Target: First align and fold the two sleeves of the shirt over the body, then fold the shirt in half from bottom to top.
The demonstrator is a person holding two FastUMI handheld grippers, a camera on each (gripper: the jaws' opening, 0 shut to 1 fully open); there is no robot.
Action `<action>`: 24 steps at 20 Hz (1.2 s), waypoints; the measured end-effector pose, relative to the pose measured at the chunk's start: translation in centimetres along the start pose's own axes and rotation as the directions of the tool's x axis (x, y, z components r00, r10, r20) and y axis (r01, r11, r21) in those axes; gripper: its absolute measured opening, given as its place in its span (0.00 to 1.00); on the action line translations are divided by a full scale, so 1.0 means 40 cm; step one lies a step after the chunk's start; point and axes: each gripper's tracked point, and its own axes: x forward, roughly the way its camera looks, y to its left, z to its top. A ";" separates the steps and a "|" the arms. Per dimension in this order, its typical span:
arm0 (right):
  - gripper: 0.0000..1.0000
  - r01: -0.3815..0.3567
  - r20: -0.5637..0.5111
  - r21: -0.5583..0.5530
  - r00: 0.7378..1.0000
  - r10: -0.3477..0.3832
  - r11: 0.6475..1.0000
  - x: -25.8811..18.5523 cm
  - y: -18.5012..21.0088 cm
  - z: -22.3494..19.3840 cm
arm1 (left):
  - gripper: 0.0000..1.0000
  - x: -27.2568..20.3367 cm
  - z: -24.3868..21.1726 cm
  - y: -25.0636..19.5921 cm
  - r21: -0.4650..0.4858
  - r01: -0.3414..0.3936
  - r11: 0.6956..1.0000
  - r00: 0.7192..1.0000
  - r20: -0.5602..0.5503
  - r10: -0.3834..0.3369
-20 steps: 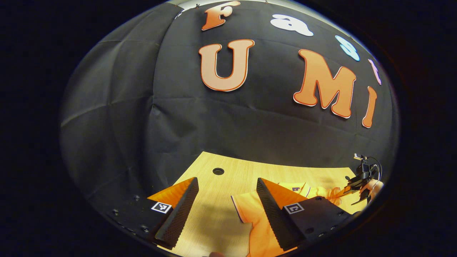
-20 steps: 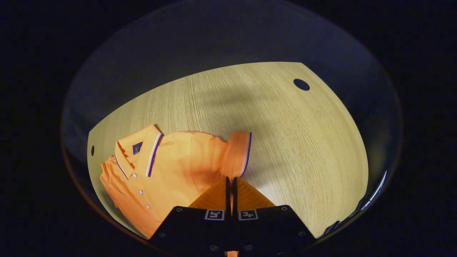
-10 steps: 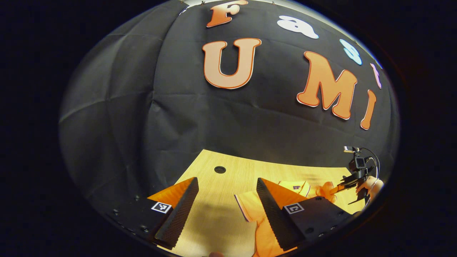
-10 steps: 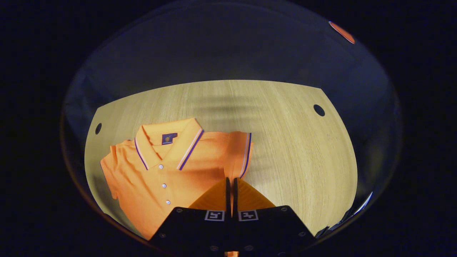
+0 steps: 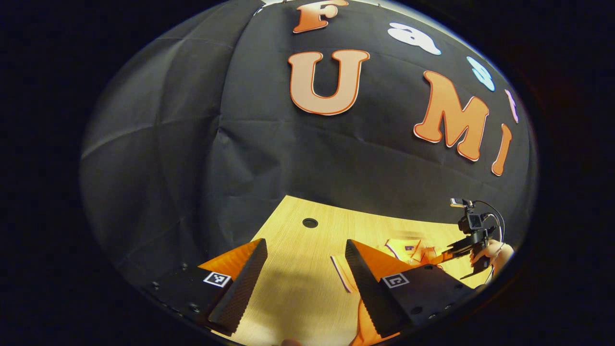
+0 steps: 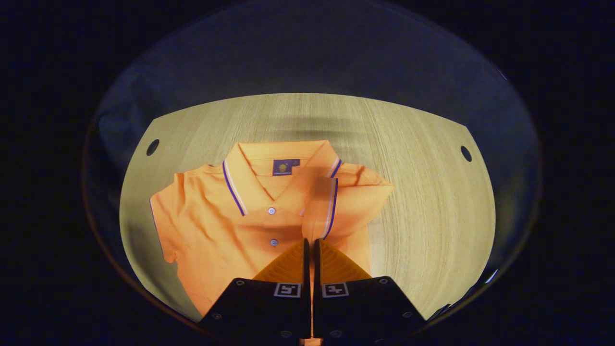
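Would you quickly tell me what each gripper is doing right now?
Left gripper: open, holding nothing, above the table.
Right gripper: shut on the sleeve of the orange shirt.

Each gripper has a black body with small round screws along its lower edge and a pair of wedge-shaped fingers [image 5: 242, 288] whose inner faces are ribbed. A small square black-and-white marker [image 5: 215, 278] sits at the base of each finger (four show in all, two per view). Farther off in the left gripper view, the right gripper [image 5: 449, 253] shows as a black frame with a small camera block [image 5: 470, 222] on top and a thin black cable [image 5: 495, 216] looping behind it.
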 end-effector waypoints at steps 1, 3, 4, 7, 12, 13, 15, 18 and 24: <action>0.02 -0.019 -0.005 0.004 1.000 0.019 1.000 0.003 0.021 -0.003 | 0.98 -0.003 -0.002 0.003 -0.004 0.000 1.000 1.000 -0.005 0.000; 0.05 -0.062 -0.032 0.006 0.998 0.063 0.998 0.006 0.051 -0.016 | 0.98 -0.004 -0.008 0.011 -0.003 -0.004 1.000 1.000 -0.011 0.004; 0.10 -0.089 -0.042 0.002 0.995 0.089 0.996 0.006 0.069 -0.023 | 0.98 -0.003 -0.011 0.014 -0.002 -0.007 1.000 1.000 -0.012 0.007; 0.18 -0.142 -0.047 -0.022 0.989 0.141 0.990 0.002 0.110 -0.031 | 0.98 0.001 -0.015 0.016 -0.011 -0.007 1.000 1.000 -0.020 0.007; 1.00 -0.141 -0.007 -0.021 0.990 0.141 0.990 -0.003 0.106 -0.011 | 0.98 0.019 -0.038 -0.006 -0.038 0.000 0.999 0.999 -0.051 -0.002; 1.00 -0.148 0.013 -0.021 0.989 0.148 0.989 -0.012 0.104 0.000 | 0.98 0.026 -0.041 -0.015 -0.045 0.008 0.999 0.998 -0.061 -0.011; 0.92 -0.163 0.062 -0.028 0.984 0.165 0.986 -0.037 0.100 0.024 | 0.98 0.054 -0.070 -0.045 -0.066 0.031 0.997 0.993 -0.109 -0.039; 1.00 -0.169 0.110 -0.042 0.979 0.173 0.985 -0.078 0.074 0.044 | 0.98 0.092 -0.131 -0.093 -0.188 0.023 0.982 0.971 -0.231 -0.066; 0.99 -0.202 0.157 -0.025 0.966 0.204 0.979 -0.154 -0.011 0.049 | 0.99 0.205 -0.227 -0.213 -0.299 0.015 0.954 0.873 -0.461 -0.158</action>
